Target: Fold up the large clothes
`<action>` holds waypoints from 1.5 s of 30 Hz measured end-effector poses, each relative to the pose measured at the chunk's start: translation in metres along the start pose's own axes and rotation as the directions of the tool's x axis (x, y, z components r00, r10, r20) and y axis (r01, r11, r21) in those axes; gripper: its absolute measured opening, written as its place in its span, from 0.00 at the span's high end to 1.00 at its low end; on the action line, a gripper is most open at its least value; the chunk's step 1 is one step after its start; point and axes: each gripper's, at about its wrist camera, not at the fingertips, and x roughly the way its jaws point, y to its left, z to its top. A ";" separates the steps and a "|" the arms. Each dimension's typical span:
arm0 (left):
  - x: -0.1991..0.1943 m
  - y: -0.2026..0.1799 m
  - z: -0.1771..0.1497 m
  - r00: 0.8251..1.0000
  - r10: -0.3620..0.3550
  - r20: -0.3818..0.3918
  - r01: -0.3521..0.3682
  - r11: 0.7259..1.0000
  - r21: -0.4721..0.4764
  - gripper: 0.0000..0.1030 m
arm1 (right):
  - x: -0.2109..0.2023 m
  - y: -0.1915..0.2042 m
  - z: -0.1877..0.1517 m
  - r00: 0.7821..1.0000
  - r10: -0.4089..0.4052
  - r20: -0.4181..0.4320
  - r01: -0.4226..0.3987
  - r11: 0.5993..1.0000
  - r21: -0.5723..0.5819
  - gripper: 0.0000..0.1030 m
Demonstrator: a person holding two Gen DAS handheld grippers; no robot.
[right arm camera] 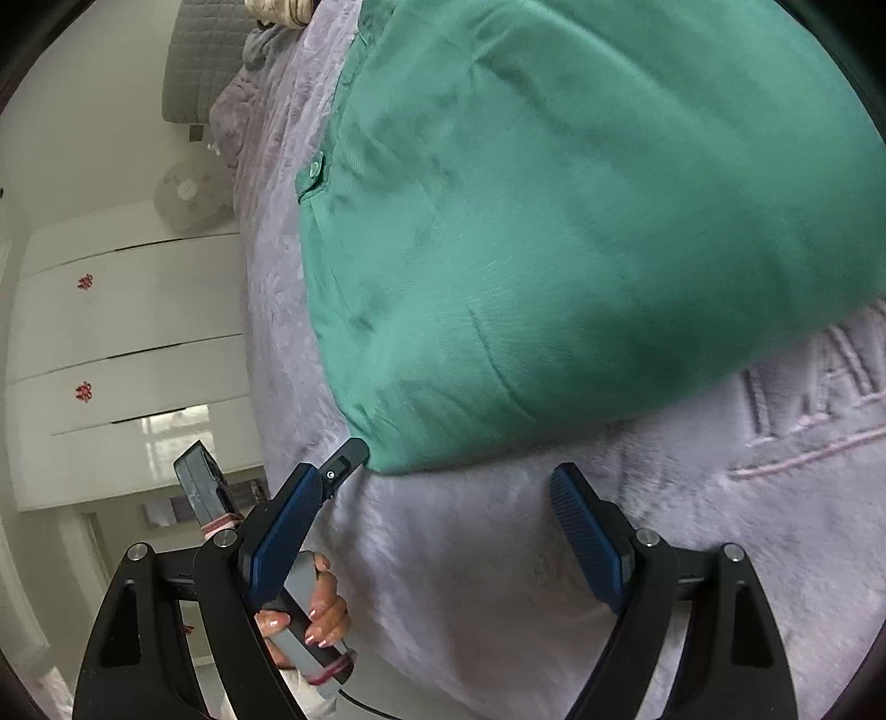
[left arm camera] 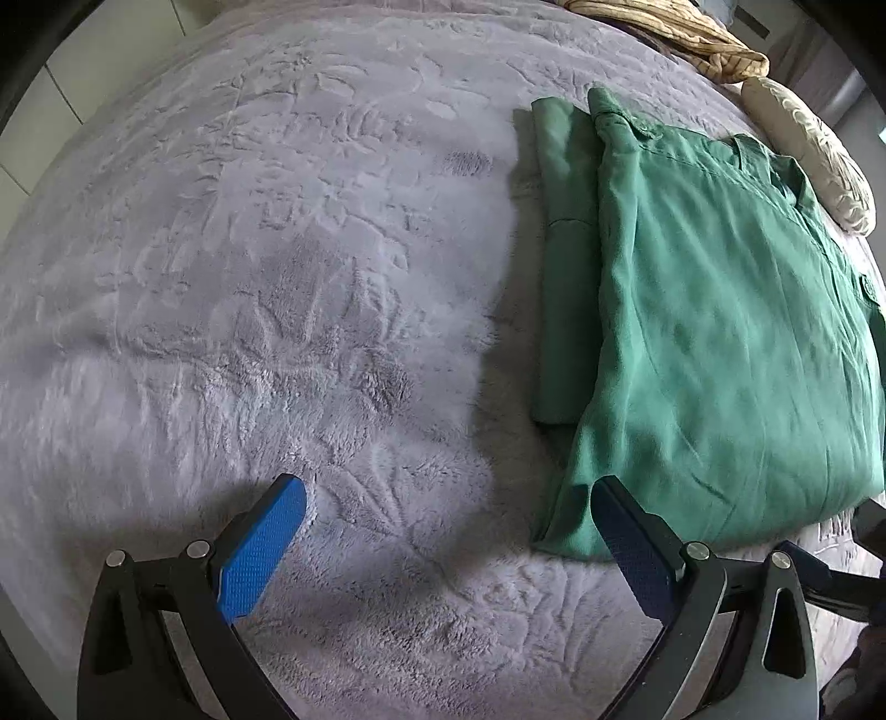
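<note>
My left gripper [left arm camera: 448, 501] has its blue fingers [left arm camera: 260, 548] spread wide and empty over the grey plush blanket [left arm camera: 249, 277] on the bed. My right gripper [right arm camera: 459, 459] is also wide open, holding nothing, near the hem corner of the green shirt [right arm camera: 554, 221]. The shirt lies partly folded, flat on the blanket. Beyond it sit a cream pillow [left arm camera: 808, 149] and a tan striped cloth [left arm camera: 692, 44].
</note>
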 end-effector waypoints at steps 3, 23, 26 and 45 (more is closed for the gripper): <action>-0.005 -0.005 0.004 0.999 -0.034 0.000 0.034 0.999 -0.003 0.00 | 0.009 0.003 0.004 0.999 0.032 0.011 -0.032 0.999 0.003 0.15; 0.024 -0.014 0.068 0.843 -0.531 -0.083 0.520 0.845 -0.127 0.00 | 0.019 0.001 0.026 0.927 0.356 0.119 -0.366 0.927 0.079 0.88; 0.026 -0.023 0.082 0.771 -0.631 -0.088 0.617 0.774 -0.145 0.00 | 0.004 0.016 0.031 0.914 0.391 0.112 -0.394 0.919 0.007 0.88; 0.002 -0.105 0.097 0.880 -0.473 -0.047 0.475 0.878 0.063 0.78 | -0.064 0.039 0.031 0.998 -0.069 -0.007 0.063 0.940 -0.334 0.84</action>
